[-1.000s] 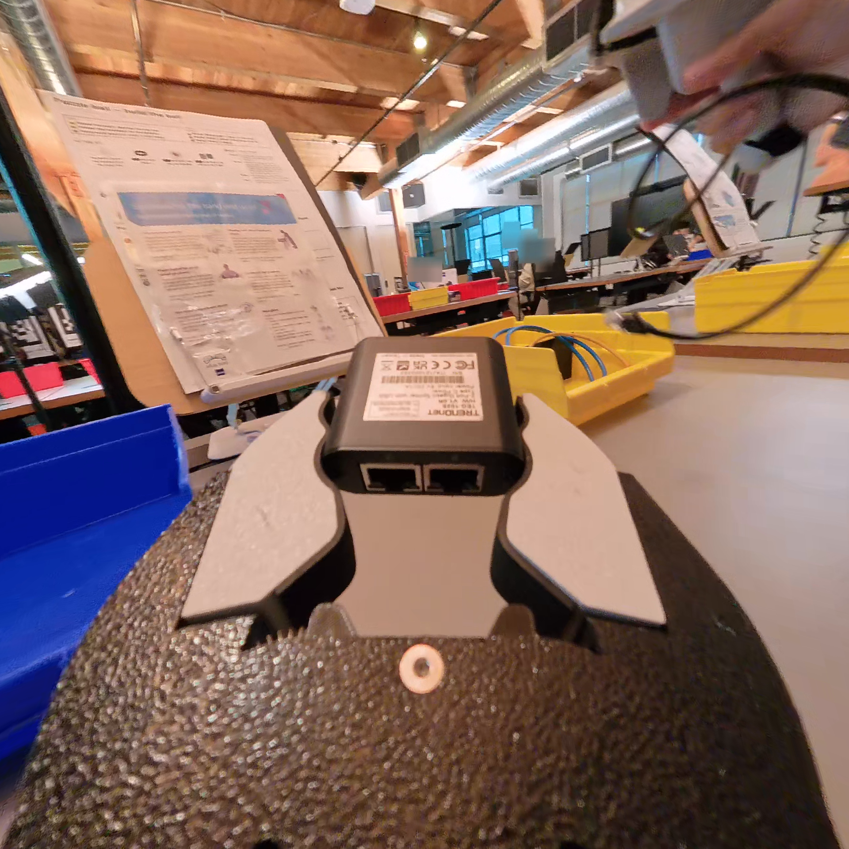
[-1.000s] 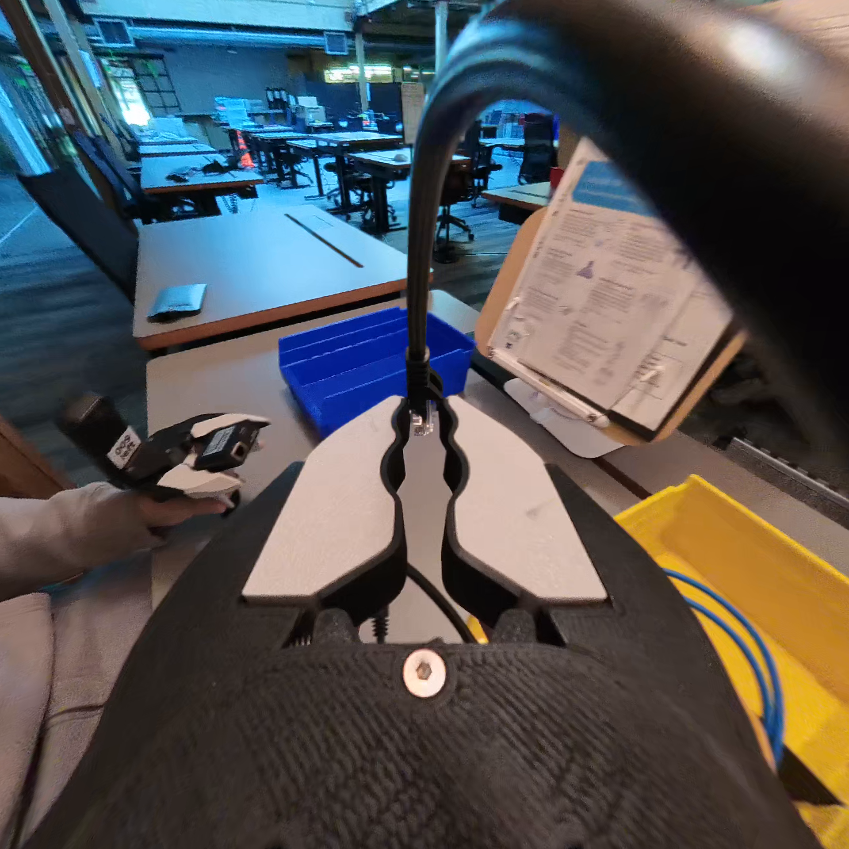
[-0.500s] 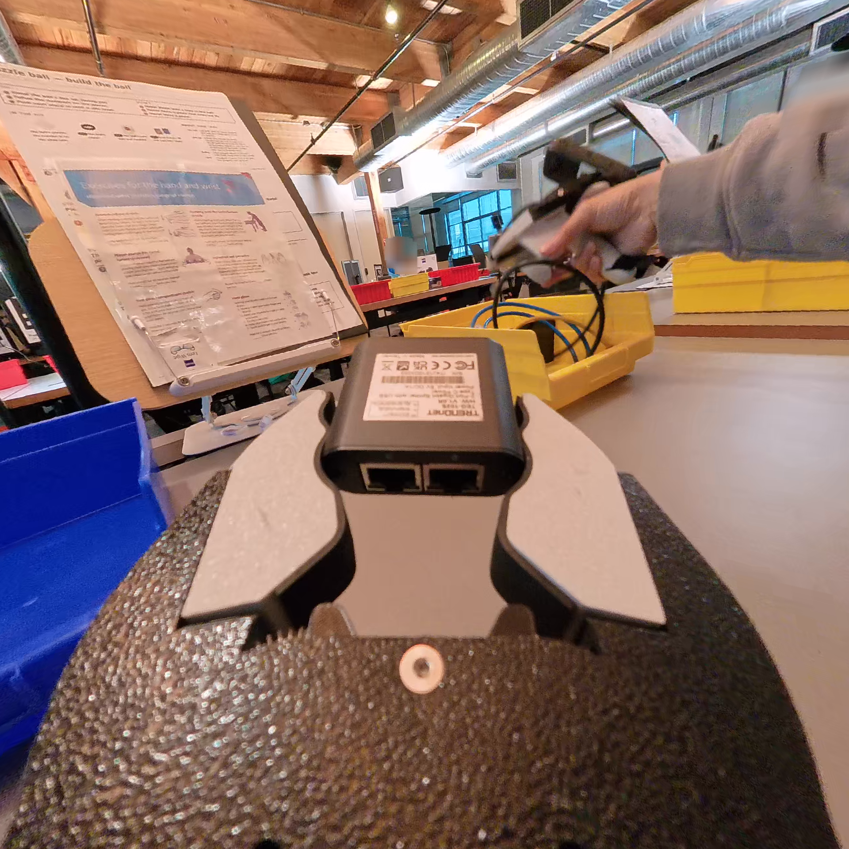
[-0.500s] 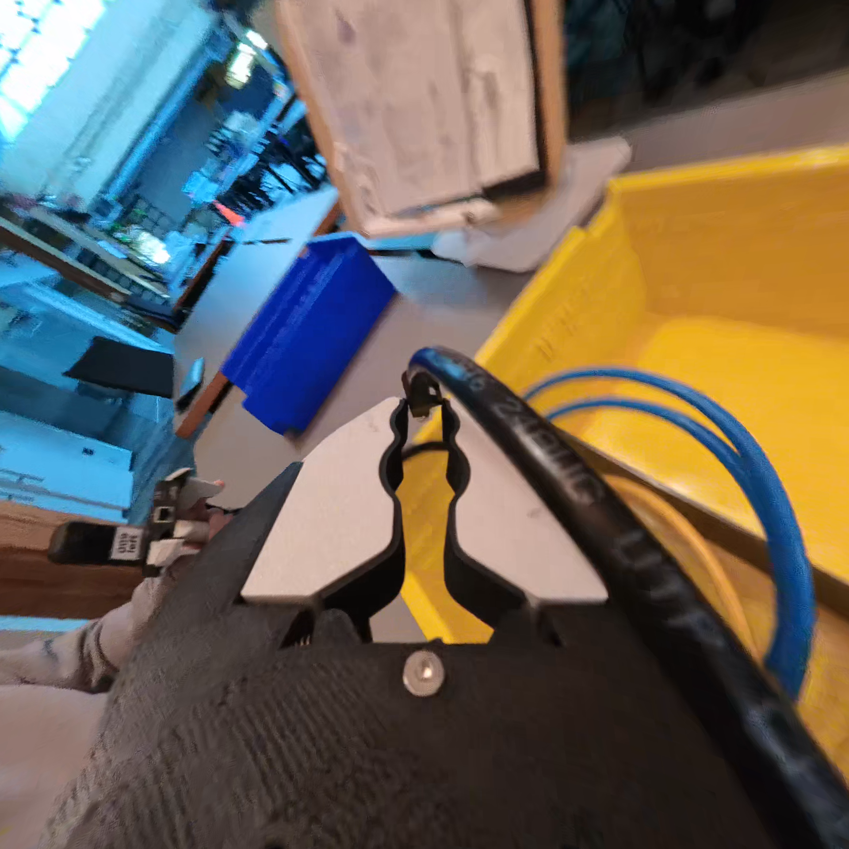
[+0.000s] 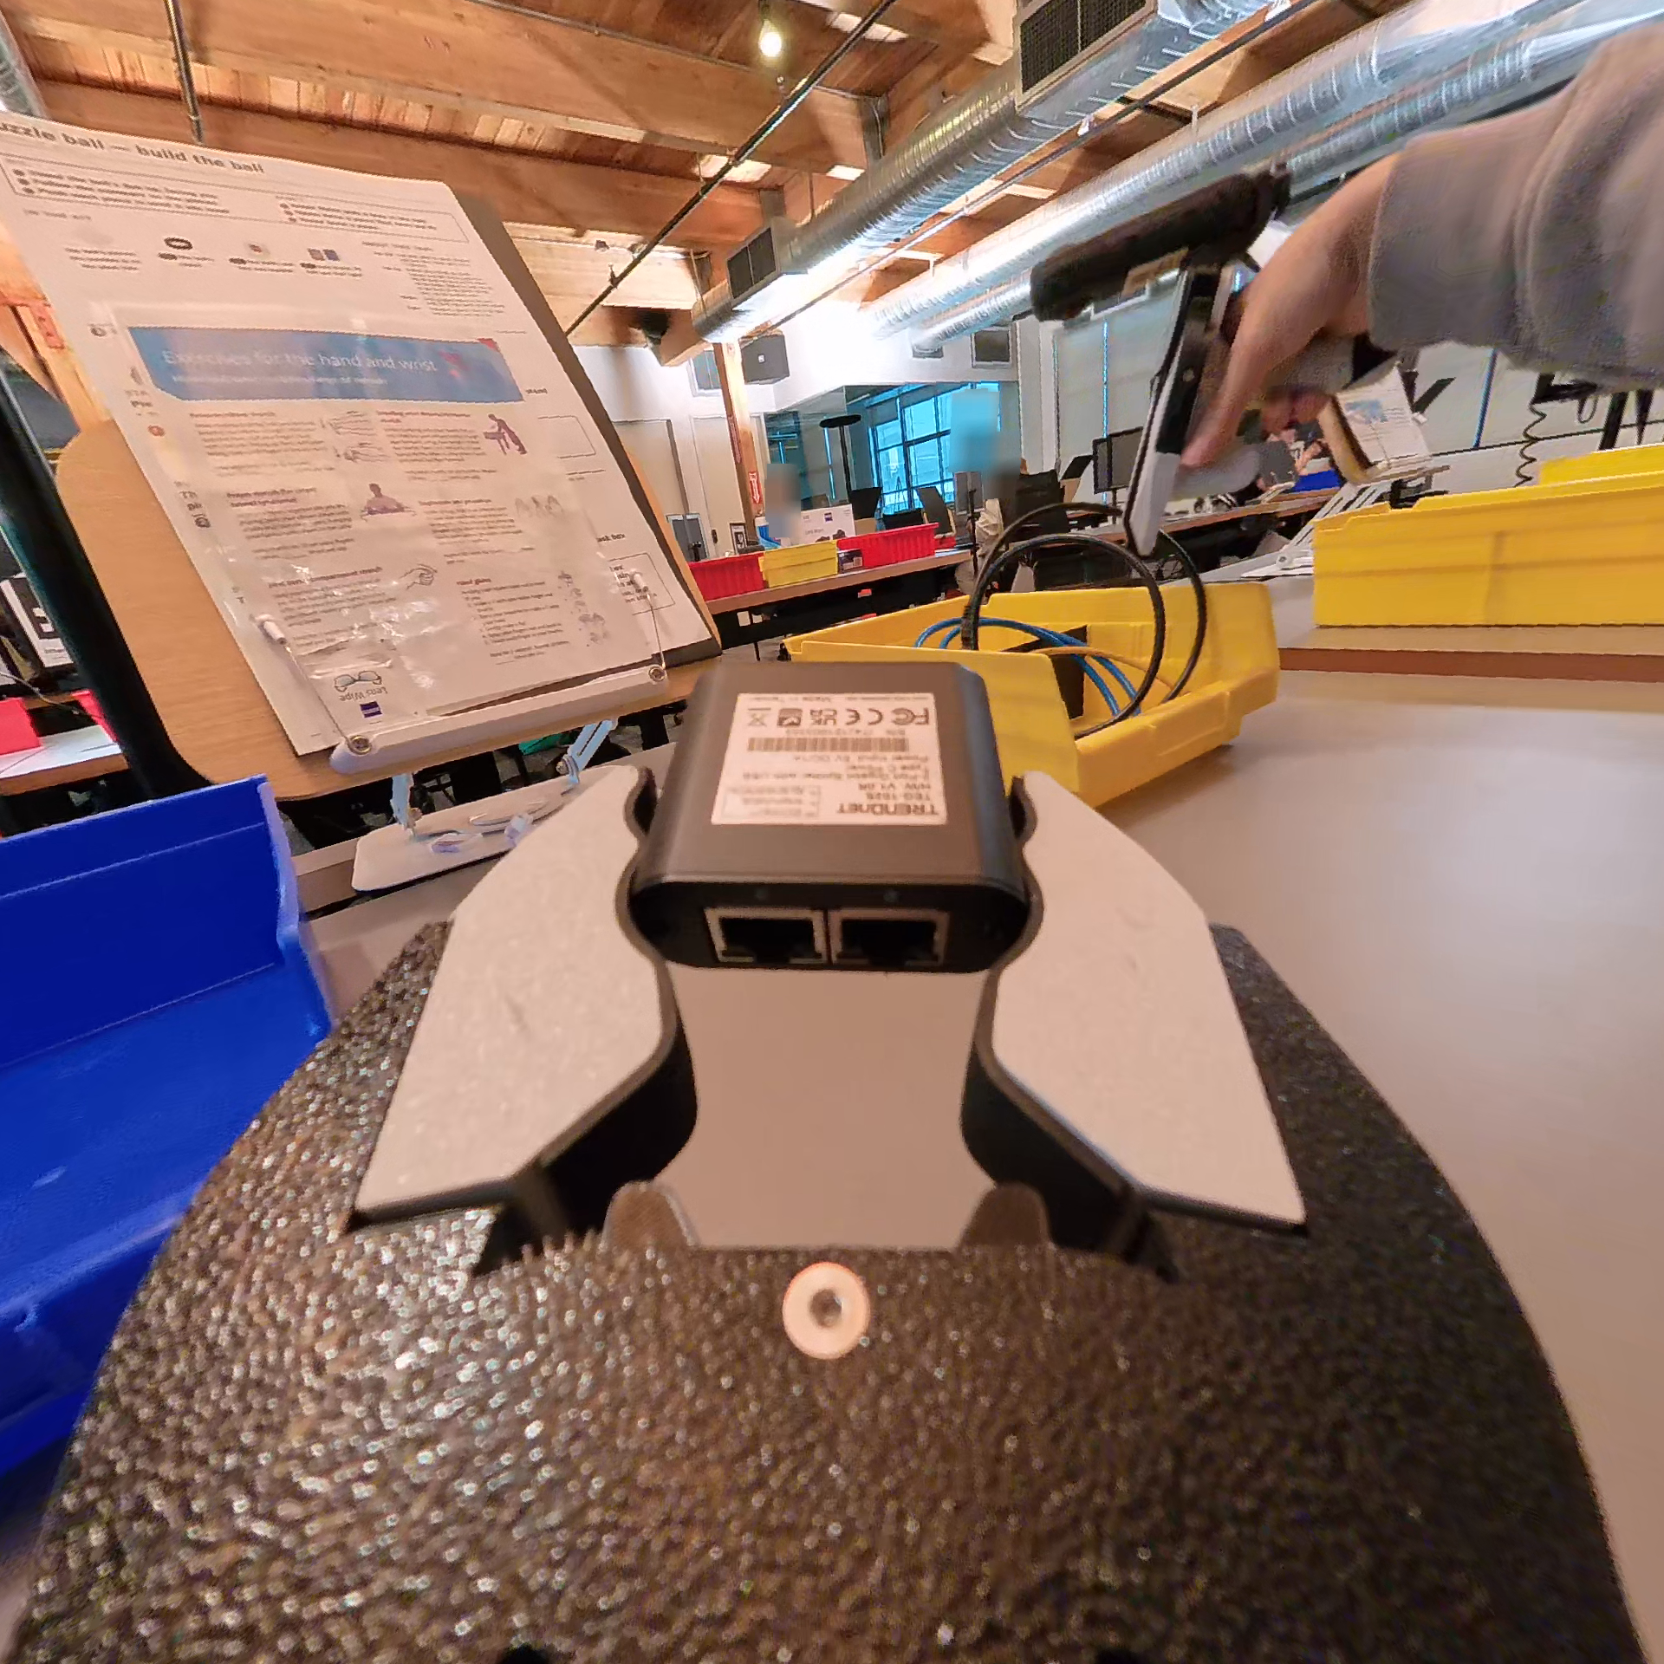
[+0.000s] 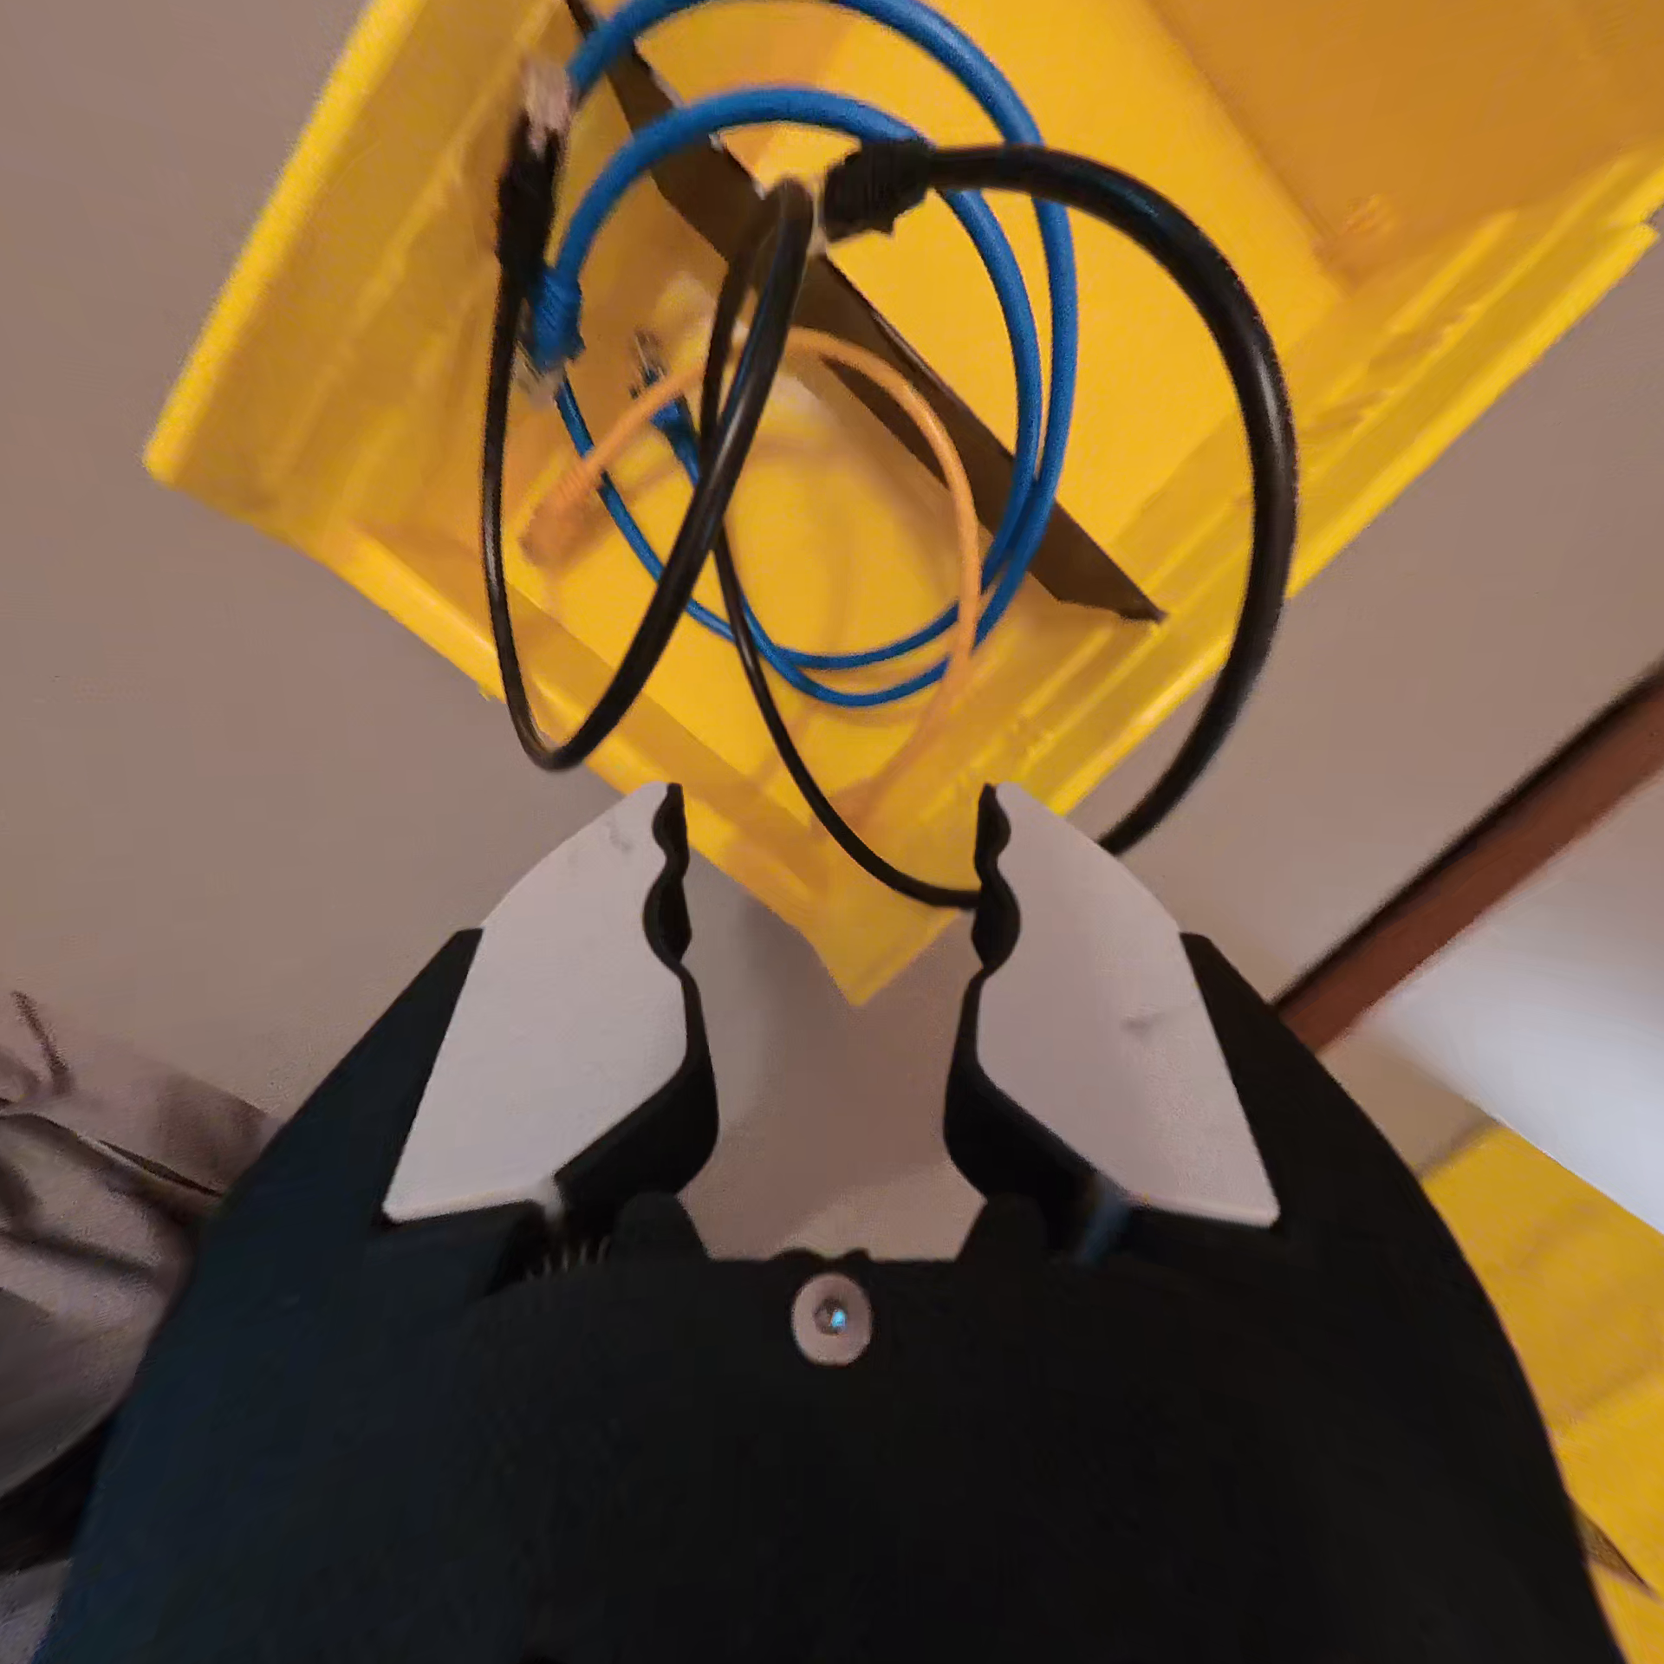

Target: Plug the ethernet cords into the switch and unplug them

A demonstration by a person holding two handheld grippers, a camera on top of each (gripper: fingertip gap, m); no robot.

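My left gripper (image 5: 830, 792) is shut on the black switch (image 5: 828, 801), whose two empty ports (image 5: 828, 936) face the camera. My right gripper (image 6: 830, 797) is open and empty, pointing down over the yellow bin (image 6: 378, 297). The black ethernet cord (image 6: 1243, 360) loops loose over the bin, apart from the fingers. A blue cord (image 6: 1035, 378) and a yellow cord (image 6: 954, 486) lie in the bin. In the left wrist view the right gripper (image 5: 1162, 468) hangs above the bin (image 5: 1162, 720), with the black cord (image 5: 1162, 612) below it.
A blue bin (image 5: 135, 990) stands at the left. A tilted board with a printed sheet (image 5: 360, 468) stands behind the switch. More yellow bins (image 5: 1486, 558) sit at the far right. A grey tabletop (image 5: 1396, 900) stretches to the right. About 40 cm separates my left fingertips from my right.
My right gripper has swung down over the yellow bin, opened, and let go of the black cord, which now hangs into the bin. The left gripper still holds the switch.
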